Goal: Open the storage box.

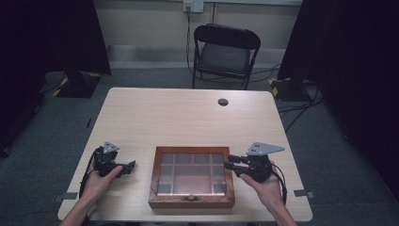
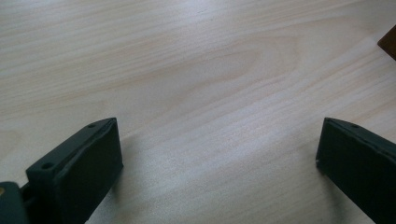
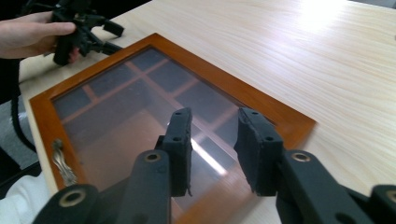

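Note:
A shallow wooden box (image 1: 190, 202) with a glass lid and divided compartments lies at the front middle of the table, lid down. Its brass latch (image 3: 63, 161) faces the person. My right gripper (image 1: 227, 165) hovers at the box's right edge, pointing left over the lid. In the right gripper view its jaws (image 3: 215, 121) stand a little apart above the glass (image 3: 140, 107), with nothing between them. My left gripper (image 1: 131, 165) rests left of the box, apart from it. Its jaws (image 2: 217, 158) are wide open over bare wood, with a box corner (image 2: 388, 42) at the far right.
The light wooden table (image 1: 188, 117) has a dark cable hole (image 1: 223, 101) near its far edge. A black folding chair (image 1: 226, 52) stands behind it. Dark curtains hang at both sides. The person's left hand (image 3: 28, 35) grips the left gripper (image 3: 114, 37) beyond the box.

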### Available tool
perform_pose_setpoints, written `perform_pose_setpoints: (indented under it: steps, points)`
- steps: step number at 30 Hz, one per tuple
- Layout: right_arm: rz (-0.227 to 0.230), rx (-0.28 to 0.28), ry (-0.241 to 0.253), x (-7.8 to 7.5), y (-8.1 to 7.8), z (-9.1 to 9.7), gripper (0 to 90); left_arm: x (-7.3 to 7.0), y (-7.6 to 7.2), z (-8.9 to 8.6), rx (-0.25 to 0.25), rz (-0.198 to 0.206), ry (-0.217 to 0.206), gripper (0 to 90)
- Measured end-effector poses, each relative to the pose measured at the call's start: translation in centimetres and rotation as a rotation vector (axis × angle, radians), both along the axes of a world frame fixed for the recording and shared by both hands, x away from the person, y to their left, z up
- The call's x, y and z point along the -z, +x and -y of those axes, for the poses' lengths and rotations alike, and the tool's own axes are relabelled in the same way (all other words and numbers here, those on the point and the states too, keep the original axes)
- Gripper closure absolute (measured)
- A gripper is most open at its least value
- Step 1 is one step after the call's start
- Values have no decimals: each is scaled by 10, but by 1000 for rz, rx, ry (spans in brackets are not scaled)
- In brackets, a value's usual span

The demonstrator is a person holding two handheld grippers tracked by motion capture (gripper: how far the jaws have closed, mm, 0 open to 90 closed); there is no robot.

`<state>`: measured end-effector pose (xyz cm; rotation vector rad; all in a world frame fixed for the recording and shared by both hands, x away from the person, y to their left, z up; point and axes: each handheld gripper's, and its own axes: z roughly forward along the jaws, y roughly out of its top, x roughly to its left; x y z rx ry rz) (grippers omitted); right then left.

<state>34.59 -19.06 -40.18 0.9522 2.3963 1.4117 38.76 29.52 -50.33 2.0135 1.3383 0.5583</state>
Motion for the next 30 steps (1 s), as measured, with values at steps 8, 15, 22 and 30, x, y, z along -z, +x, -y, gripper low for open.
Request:
perform_pose_setpoints:
  steps: [8, 15, 22, 30]
  points:
    - [-45, -134, -14, 10, 0, -27, 735, 0, 0, 0, 0, 0, 0, 0]
    - [-77, -219, -16, 16, -7, -41, 771, 0, 0, 0, 0, 0, -1, 0]
    - [-105, -285, -28, 22, -13, -58, 768, 0, 2, -1, 21, -1, 3, 0]
    - [-130, -365, -53, 31, -22, -78, 755, 0, 2, -1, 22, -2, 3, 0]
